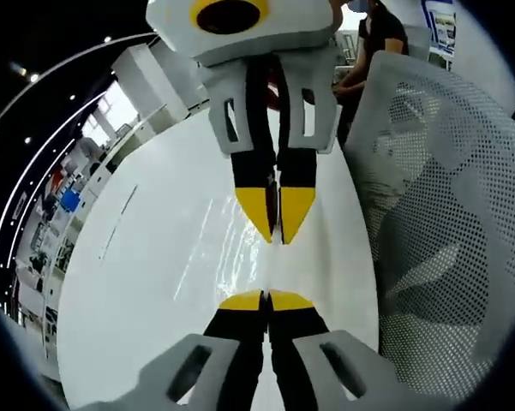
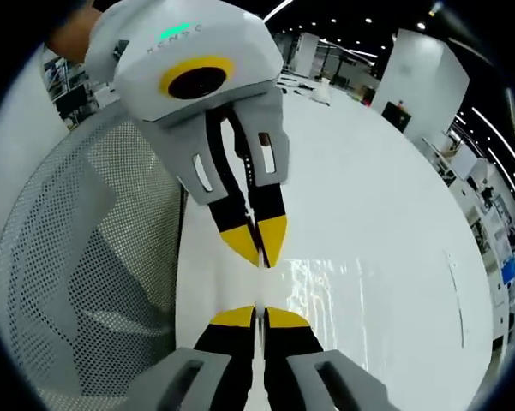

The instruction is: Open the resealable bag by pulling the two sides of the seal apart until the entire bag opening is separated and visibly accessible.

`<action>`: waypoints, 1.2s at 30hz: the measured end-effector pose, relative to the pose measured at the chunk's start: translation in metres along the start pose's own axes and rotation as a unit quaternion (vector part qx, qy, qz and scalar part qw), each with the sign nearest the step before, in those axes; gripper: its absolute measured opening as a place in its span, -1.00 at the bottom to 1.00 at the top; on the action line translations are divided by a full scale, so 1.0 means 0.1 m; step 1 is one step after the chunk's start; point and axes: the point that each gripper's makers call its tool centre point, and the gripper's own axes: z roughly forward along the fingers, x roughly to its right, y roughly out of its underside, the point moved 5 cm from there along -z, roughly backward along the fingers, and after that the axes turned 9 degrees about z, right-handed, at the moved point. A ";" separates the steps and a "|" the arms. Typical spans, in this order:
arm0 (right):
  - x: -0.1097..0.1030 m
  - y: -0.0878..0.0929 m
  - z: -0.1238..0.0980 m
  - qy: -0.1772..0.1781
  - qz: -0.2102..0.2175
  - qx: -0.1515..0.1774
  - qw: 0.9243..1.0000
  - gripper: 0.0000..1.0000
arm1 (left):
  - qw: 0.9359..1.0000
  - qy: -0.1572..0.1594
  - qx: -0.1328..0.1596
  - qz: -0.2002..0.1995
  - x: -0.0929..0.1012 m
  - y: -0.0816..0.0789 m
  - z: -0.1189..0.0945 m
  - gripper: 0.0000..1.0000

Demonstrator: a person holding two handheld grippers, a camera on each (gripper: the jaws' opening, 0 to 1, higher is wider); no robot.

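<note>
Both claws are pressed together on the clear resealable bag [image 1: 240, 257] over the white tabletop [image 1: 137, 282] — left claw [image 1: 266, 299], right claw [image 2: 254, 315] facing it. Pull apart evenly, gradually — grips firm.

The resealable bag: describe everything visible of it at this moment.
The resealable bag is clear, glossy plastic, hard to make out against the white table; only glints and creases show. It looks stretched between the two grippers, which face each other tip to tip: the left gripper and the right gripper each appear shut on a thin edge of it. Whether the seal has parted cannot be told.
</note>
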 end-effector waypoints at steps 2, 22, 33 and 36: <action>0.01 0.01 0.00 0.002 0.001 -0.001 1.000 -1.00 | 0.999 -0.002 0.007 -0.049 -0.01 0.02 0.01 -0.95; 0.04 -0.02 0.03 -0.004 -0.006 0.008 1.000 -1.00 | 0.999 0.018 0.028 -0.011 -0.01 -0.18 0.15 -0.97; 0.04 -0.04 0.00 0.001 -0.022 0.009 1.000 -0.97 | 0.999 0.022 0.031 -0.011 -0.03 -0.24 0.16 -1.00; 0.03 -0.02 0.00 0.000 -0.035 0.000 0.999 -1.00 | 0.999 0.026 0.031 -0.009 -0.01 -0.25 0.17 -1.00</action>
